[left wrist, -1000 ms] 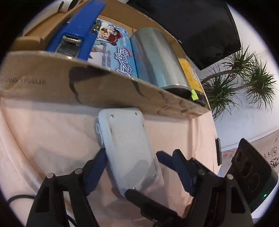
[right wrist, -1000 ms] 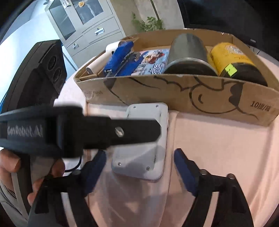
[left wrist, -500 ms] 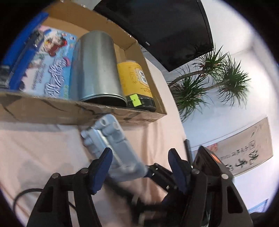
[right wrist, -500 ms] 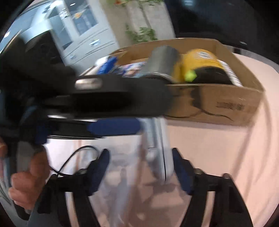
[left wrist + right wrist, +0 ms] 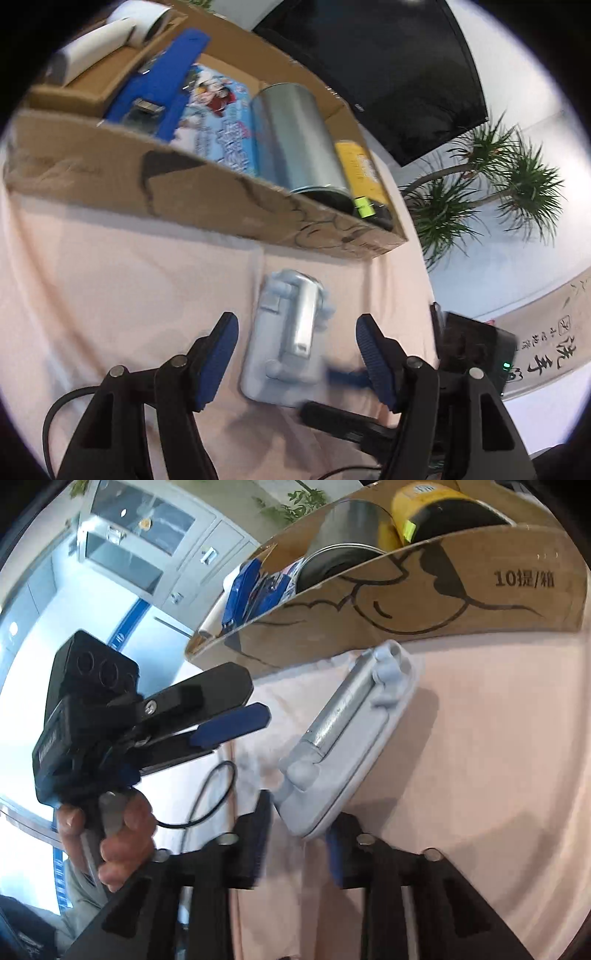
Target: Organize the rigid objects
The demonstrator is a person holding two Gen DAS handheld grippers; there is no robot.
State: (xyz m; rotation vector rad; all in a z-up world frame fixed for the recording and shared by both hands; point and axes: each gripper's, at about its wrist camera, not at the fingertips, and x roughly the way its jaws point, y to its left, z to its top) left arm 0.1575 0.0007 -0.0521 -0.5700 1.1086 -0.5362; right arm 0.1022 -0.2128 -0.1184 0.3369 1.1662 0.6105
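Observation:
A pale grey plastic plate with a metal roller on its face (image 5: 286, 341) is held tilted above the pink cloth. My right gripper (image 5: 297, 843) is shut on its near edge (image 5: 343, 746). My left gripper (image 5: 295, 363) is open, its blue pads either side of the plate without touching it. It also shows in the right wrist view (image 5: 207, 709), to the left of the plate. The cardboard box (image 5: 221, 199) lies just beyond, holding a steel can (image 5: 295, 140), a yellow can (image 5: 360, 170), a cartoon-printed pack (image 5: 218, 122) and a blue tool (image 5: 159, 81).
A white roll (image 5: 107, 33) lies at the box's far left end. A black cable (image 5: 207, 797) trails on the pink cloth (image 5: 480, 812). A dark screen (image 5: 388, 62), a potted palm (image 5: 480, 192) and a cabinet (image 5: 155, 546) stand behind.
The plate has been turned over, roller side now showing, and lifted by the right gripper. My left gripper has let go and drawn back, open.

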